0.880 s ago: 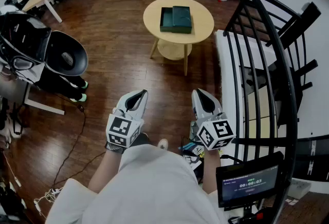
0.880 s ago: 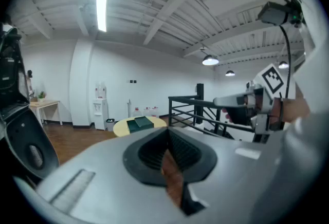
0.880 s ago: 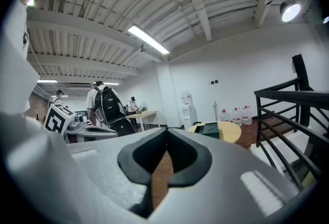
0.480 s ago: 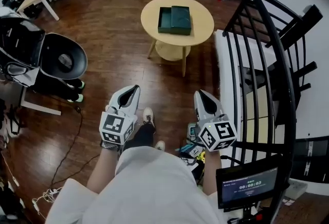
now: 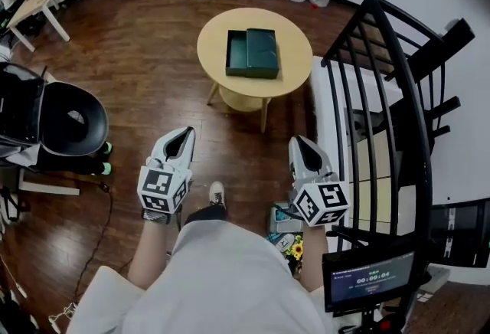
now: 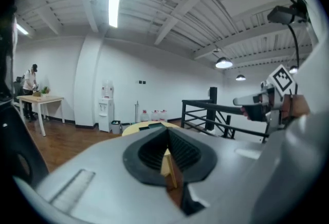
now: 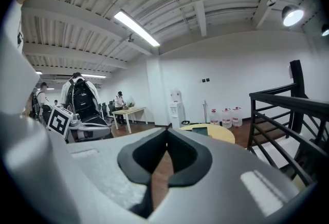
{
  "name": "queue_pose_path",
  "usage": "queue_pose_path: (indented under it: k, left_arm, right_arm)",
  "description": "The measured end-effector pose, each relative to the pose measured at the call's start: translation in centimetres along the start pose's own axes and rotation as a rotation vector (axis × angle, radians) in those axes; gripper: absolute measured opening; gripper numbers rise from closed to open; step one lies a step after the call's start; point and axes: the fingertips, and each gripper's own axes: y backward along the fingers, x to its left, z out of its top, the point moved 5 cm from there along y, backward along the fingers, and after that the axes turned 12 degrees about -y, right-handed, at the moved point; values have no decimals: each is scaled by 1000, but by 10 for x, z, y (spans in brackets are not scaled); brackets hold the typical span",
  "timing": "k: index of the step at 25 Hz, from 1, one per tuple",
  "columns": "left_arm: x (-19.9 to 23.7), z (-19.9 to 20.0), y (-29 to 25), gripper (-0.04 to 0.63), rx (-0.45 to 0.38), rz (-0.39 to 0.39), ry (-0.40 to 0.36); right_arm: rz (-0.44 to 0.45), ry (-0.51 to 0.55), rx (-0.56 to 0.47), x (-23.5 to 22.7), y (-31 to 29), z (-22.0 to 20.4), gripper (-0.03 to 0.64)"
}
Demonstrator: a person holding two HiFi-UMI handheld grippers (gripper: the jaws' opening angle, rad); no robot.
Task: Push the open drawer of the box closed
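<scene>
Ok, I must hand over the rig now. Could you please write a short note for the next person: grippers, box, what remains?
Left gripper: jaws together, nothing between them.
Right gripper: jaws together, also empty.
Both are held low in front of the person, well short of the round table.
Green box lies on that table; its drawer stands open, on the left side in the head view.
Done: nothing yet, box untouched.
Left: walk up to the table, push the drawer closed.

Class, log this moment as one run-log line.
phase: pre-contact | left gripper: shut, empty | right gripper: shut, empty | box: on round table, drawer open, untouched
</scene>
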Motion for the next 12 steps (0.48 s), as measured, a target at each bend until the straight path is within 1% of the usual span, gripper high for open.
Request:
queue_pose_path:
  k: [3, 6, 10, 12]
  left_arm:
    - [17, 1, -27, 8, -15, -28, -4]
    - [29, 1, -48, 9, -17, -54, -7]
    - [44, -1, -79, 12, 9, -91, -29]
    - [51, -3, -89, 16, 21, -98, -28]
  right_arm:
    - [-27, -15, -20, -6, -26, 9, 2]
    - [-48, -17, -19, -8, -48, 14, 2]
    - [-79, 7, -24, -17, -74, 22, 3]
    - [-91, 20, -19, -22, -85, 24, 3]
